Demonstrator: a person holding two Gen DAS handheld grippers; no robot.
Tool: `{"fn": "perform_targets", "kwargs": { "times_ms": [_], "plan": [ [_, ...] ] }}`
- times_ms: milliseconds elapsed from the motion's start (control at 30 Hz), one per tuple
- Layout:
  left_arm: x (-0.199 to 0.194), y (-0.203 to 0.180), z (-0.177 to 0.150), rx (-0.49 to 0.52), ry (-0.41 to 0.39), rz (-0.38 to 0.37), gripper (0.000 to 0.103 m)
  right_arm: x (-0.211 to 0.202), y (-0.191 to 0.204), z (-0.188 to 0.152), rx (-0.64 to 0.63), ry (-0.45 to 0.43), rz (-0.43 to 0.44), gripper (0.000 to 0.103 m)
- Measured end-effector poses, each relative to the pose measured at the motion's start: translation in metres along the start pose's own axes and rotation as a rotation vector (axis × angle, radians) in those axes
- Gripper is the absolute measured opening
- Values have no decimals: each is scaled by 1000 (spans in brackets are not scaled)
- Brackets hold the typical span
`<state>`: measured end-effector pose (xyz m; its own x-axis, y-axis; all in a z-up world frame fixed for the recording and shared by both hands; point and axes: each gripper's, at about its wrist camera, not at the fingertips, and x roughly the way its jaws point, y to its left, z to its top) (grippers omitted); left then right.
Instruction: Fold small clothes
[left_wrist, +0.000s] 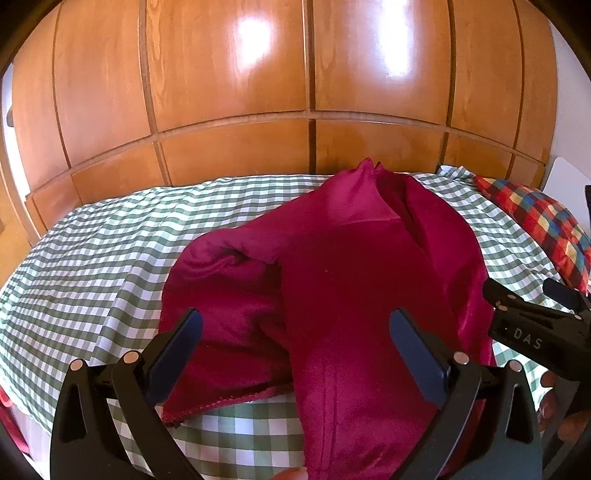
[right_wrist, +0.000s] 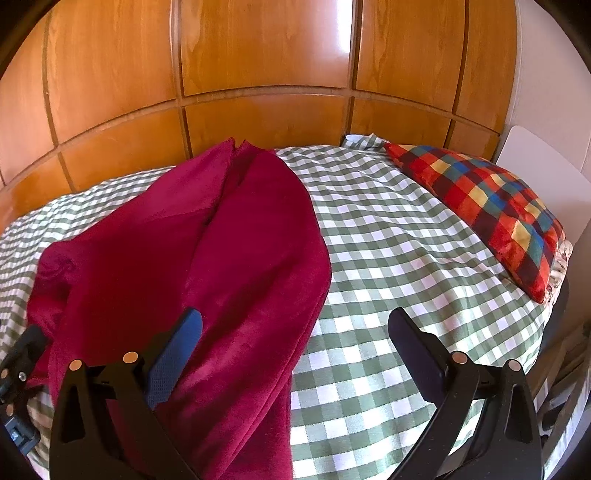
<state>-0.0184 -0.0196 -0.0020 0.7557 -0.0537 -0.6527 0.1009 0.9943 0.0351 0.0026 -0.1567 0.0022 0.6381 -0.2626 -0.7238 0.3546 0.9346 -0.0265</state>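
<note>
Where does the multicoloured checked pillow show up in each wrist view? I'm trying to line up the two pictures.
Left wrist view: the multicoloured checked pillow lies at the far right edge, beyond the right gripper.
Right wrist view: the pillow fills the upper right, on the green checked bedcover.
Shared landmark: the crimson garment, left of the pillow in both.

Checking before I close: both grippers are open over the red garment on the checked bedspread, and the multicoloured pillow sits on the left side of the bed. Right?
Not quite: the multicoloured pillow sits on the bed's right side, as the right wrist view shows. The rest holds.
</note>
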Motion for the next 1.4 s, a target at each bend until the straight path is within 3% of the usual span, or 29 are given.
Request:
{"fn": "perform_targets", "kwargs": {
  "times_ms": [967, 1167, 1400],
  "plan": [
    [-17, -13, -17, 100, -17, -108, 100, -2, -1, 1, -26, 2, -17, 100],
    [-27, -22, -24, 177, -47, -155, 100, -2, -1, 1, -23, 2, -19, 100],
    [-32, -36, -38, 267, -3, -250, 100, -2, -1, 0, -28, 3, -19, 100]
  ]
}}
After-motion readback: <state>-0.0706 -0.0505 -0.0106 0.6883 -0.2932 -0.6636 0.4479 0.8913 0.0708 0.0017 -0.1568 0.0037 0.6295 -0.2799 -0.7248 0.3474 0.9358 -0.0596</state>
